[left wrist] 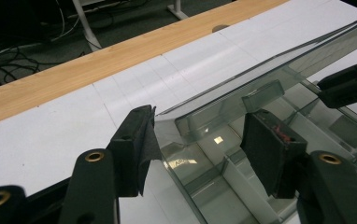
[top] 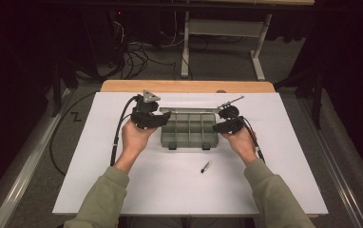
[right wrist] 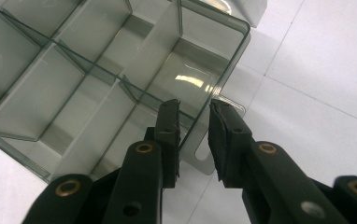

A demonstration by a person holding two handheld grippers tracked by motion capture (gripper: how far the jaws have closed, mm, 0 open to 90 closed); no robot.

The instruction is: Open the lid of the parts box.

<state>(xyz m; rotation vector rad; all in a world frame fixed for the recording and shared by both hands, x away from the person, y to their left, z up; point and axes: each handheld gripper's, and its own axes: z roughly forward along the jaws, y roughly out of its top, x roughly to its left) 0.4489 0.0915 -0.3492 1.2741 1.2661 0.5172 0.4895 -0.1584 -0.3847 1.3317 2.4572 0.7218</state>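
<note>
My left gripper (left wrist: pixel 197 144) stood open astride the organiser box's (top: pixel 189 130) lid (left wrist: pixel 270 65) corner. My right gripper (right wrist: pixel 194 126) straddled its wall, not visibly clamped; steadying that wall seemed wise before moving the lid.

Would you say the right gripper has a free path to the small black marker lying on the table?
Probably yes: the marker lies alone on bare table near the right gripper, which straddles the compartment box wall unclamped.

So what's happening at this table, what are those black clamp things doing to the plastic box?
A person holds a gripper in each hand and works on a clear divided box on the white table. The left gripper straddles the box's left corner, under the raised lid. The right gripper has its fingers either side of the box's right wall, not clearly pinching it. A small dark pen-like thing lies nearby.
</note>
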